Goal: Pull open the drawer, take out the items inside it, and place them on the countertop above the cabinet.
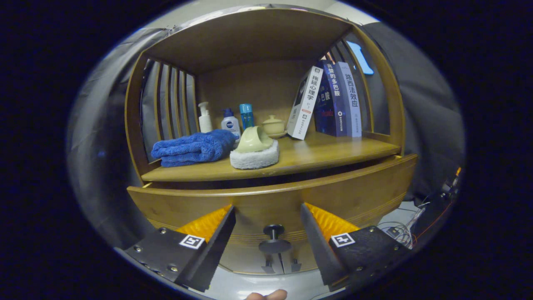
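A folded blue towel (192, 148) lies at the left of the countertop (333, 152), a sponge (254, 154) beside it, books (329, 100) standing to the right. Below, the drawer (266, 204) stands slightly pulled out. The gripper (268, 216) is spread wide, its knob (273, 239) between the fingers, untouched.

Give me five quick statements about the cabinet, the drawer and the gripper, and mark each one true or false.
1. The gripper is shut on the drawer knob. False: its fingers stand apart, the knob between them.
2. A blue towel lies on the countertop. True.
3. The books lie flat in a stack. False: they stand, leaning.
4. A sponge sits beside the towel. True.
5. The drawer is pulled out slightly. True.
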The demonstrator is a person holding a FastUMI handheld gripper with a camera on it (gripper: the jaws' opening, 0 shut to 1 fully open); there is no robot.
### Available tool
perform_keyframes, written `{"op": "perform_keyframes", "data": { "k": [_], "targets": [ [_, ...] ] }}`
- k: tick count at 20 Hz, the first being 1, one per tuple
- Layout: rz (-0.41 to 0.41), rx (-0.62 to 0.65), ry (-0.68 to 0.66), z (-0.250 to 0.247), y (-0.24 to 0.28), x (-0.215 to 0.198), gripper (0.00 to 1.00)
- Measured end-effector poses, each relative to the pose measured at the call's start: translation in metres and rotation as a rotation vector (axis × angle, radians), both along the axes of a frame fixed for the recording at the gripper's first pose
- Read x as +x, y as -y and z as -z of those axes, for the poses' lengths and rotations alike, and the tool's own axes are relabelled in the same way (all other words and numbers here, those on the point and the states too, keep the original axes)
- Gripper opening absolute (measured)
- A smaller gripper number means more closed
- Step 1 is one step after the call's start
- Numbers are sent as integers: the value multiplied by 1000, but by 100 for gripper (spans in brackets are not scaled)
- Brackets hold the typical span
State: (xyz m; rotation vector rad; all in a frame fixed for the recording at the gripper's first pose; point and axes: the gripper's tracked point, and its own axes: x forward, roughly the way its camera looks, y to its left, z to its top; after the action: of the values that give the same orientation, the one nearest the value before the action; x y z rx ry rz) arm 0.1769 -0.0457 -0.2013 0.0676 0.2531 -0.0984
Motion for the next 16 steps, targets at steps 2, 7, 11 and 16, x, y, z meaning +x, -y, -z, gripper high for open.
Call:
{"op": "perform_keyframes", "data": {
  "k": [2, 7, 11, 16],
  "targets": [
    [0, 3, -2, 1, 0, 5, 95],
    [1, 11, 1, 2, 1, 13, 95],
    [1, 18, -6, 3, 2, 20, 95],
    [3, 16, -15, 5, 4, 26, 95]
  ]
}}
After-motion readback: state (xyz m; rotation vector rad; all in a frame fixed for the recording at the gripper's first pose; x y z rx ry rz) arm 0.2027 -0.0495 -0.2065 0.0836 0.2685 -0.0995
